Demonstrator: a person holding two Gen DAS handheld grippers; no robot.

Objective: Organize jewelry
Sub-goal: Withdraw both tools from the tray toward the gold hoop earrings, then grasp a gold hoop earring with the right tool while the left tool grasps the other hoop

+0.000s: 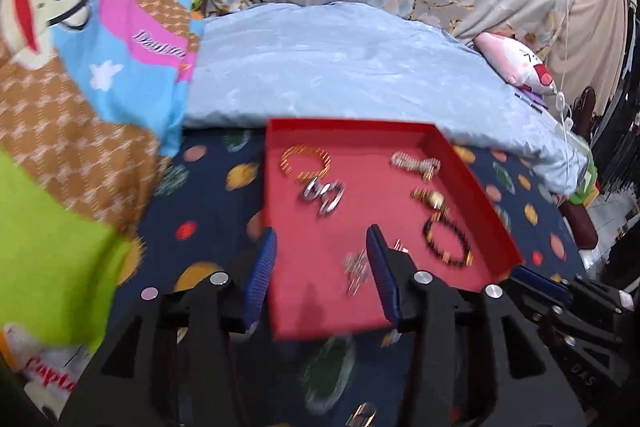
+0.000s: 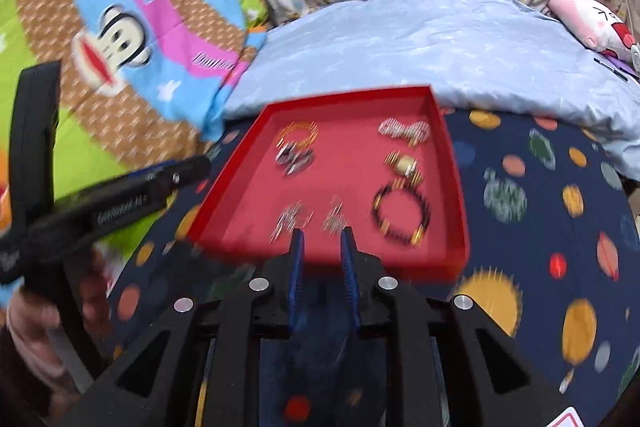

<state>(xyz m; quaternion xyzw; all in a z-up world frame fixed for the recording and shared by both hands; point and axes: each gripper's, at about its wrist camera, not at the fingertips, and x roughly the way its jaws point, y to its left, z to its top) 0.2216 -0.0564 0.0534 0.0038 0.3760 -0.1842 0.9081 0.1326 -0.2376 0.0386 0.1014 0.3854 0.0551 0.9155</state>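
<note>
Your left gripper (image 1: 322, 255) hung over the near left corner of the red tray (image 1: 476, 171), its blue fingers (image 1: 262, 275) spread wide with nothing between them. The tray sat on a dark spotted cloth (image 1: 208, 211), with a pale blue quilt (image 1: 360, 67) just beyond its far edge.

Inside the tray, along the left, you had a gold bracelet (image 1: 306, 163) at the far end, a silver bracelet (image 1: 324, 195) touching it just nearer, and a small blurred silver piece (image 1: 356, 269) near the front, beside the left gripper's right finger. Along the right lay a silver beaded bracelet (image 1: 414, 163) at the far end, a gold watch (image 1: 434, 201) nearer, and a black bead bracelet (image 1: 446, 241) nearest.

Your right gripper (image 2: 322, 239) pointed at the tray's near edge, its fingers (image 2: 348, 267) parted by a narrow gap and gripping nothing. Two small silver pieces (image 2: 290, 221) lay just beyond its tips; motion blur hid what they were.
</note>
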